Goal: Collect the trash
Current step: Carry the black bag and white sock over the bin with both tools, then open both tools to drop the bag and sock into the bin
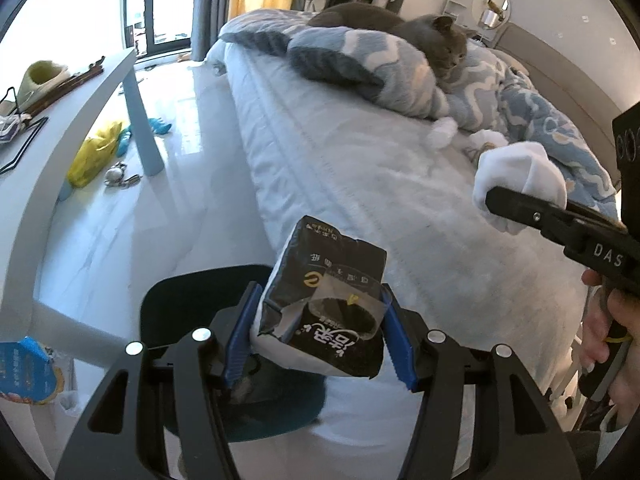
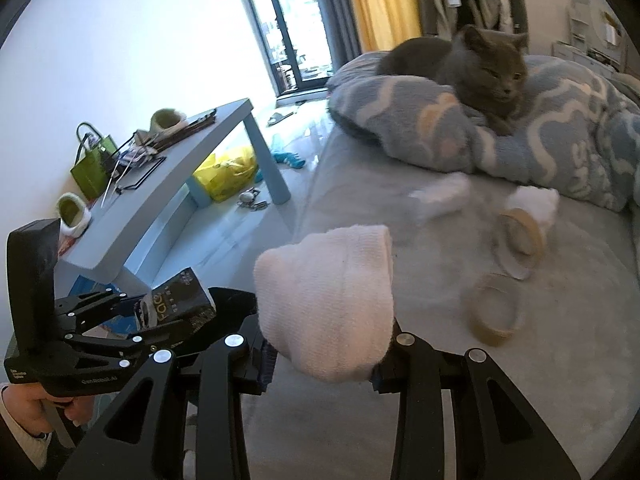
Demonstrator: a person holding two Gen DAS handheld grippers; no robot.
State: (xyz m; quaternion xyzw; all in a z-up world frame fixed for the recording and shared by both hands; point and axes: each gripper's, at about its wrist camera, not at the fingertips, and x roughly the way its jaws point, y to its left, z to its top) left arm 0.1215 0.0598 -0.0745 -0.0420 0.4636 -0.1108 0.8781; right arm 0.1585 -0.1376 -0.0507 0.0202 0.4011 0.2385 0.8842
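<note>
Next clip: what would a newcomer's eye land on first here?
Probably the grey cat lying on the blue patterned blanket at the far end of the bed. Next, both tongs are loaded: the left tongs grip a black tissue pack above a dark bin, and the right tongs grip a white sock over the mattress.

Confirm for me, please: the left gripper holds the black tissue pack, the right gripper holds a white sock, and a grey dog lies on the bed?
Not quite: the animal on the bed is a grey cat, as the right wrist view shows. The left gripper does hold the black tissue pack, and the right gripper the white sock.
</note>
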